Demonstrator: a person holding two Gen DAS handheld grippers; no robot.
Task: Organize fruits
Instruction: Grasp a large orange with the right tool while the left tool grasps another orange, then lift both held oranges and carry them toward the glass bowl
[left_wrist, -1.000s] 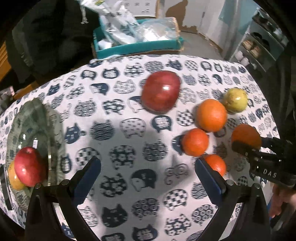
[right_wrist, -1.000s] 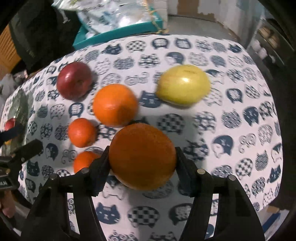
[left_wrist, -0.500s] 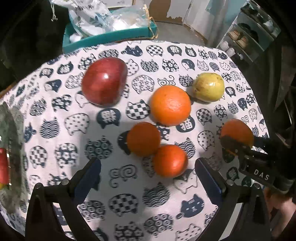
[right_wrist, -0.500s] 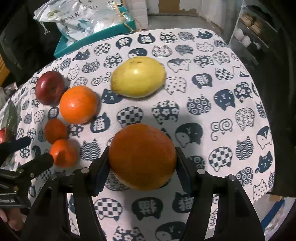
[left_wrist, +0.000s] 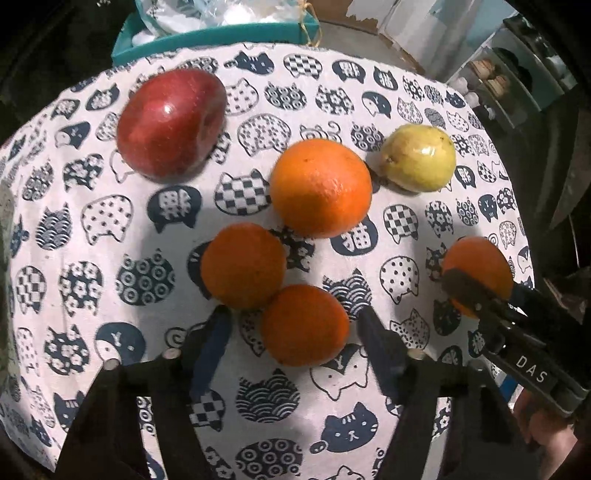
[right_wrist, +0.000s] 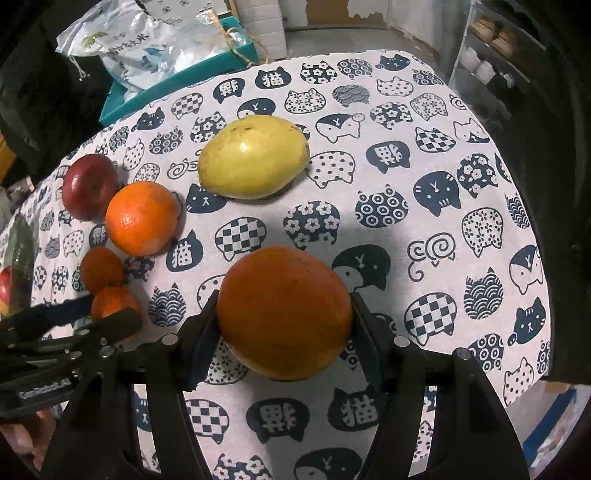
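My left gripper (left_wrist: 295, 328) is open, its fingers on either side of a small tangerine (left_wrist: 304, 325) on the cat-print tablecloth (left_wrist: 110, 221). A second tangerine (left_wrist: 243, 266), a large orange (left_wrist: 320, 187), a red apple (left_wrist: 171, 123) and a yellow-green pear (left_wrist: 419, 162) lie beyond it. My right gripper (right_wrist: 284, 321) is shut on a big orange (right_wrist: 284, 312) just above the cloth; it also shows in the left wrist view (left_wrist: 476, 275). In the right wrist view the pear (right_wrist: 253, 156), orange (right_wrist: 142, 218), apple (right_wrist: 89, 186) and tangerines (right_wrist: 101, 269) lie to the left.
A teal bin (right_wrist: 177, 85) holding plastic bags (right_wrist: 147, 44) stands behind the table. A glass bowl (right_wrist: 20, 254) with a red fruit (right_wrist: 4, 290) sits at the far left. Shelves (left_wrist: 517, 74) stand at the back right. The table's edge runs close on the right.
My left gripper has moved right and forward from the bowl side to straddle the near tangerine, its jaws narrowing. My right gripper, still holding the big orange, has shifted right.
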